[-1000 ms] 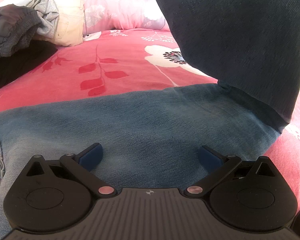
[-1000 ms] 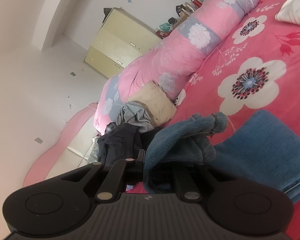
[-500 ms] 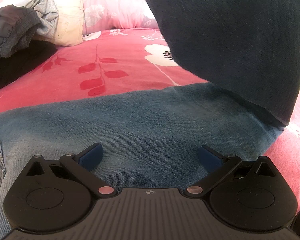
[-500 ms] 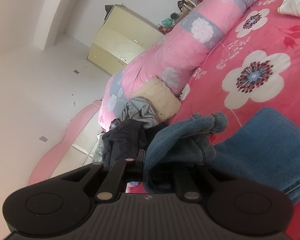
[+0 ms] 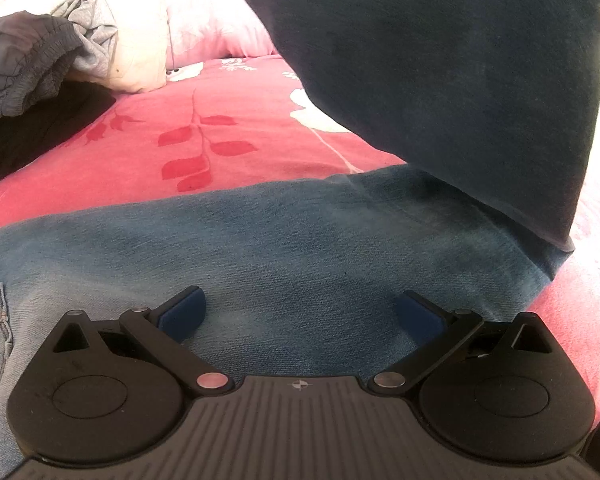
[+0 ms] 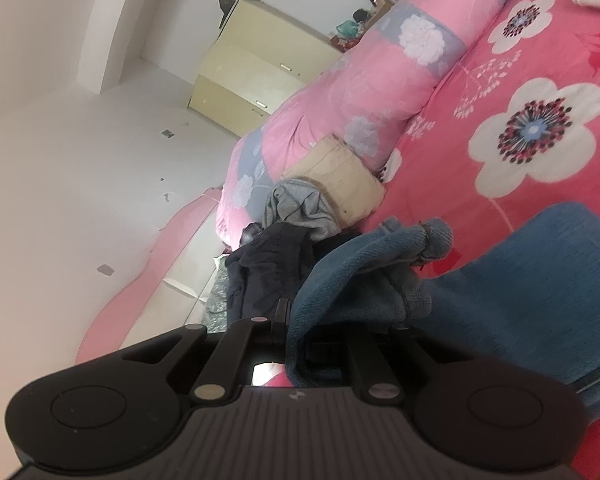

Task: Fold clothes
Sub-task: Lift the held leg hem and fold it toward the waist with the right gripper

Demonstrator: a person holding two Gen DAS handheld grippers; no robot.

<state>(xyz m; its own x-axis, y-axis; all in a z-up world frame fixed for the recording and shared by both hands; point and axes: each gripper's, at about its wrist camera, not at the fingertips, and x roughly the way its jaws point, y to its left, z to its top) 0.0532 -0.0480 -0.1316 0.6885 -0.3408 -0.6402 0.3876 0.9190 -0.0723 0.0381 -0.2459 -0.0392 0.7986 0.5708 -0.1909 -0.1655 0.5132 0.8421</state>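
our right gripper (image 6: 320,320) is clamped tight on the bunched hem of the jeans (image 6: 364,276), lifting that leg. our left gripper (image 5: 300,314) stands wide and empty, resting over the flat denim, which spreads toward twelve o'clock on the pink bedspread (image 5: 220,128). we judge the lengthwise fold is in hand; next we should carry the raised leg toward nine o'clock, edges aligned.

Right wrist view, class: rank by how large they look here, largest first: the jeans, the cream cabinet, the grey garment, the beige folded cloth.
1. jeans, though nearest the camera, which enlarges them
2. cream cabinet
3. beige folded cloth and grey garment: look alike, unranked
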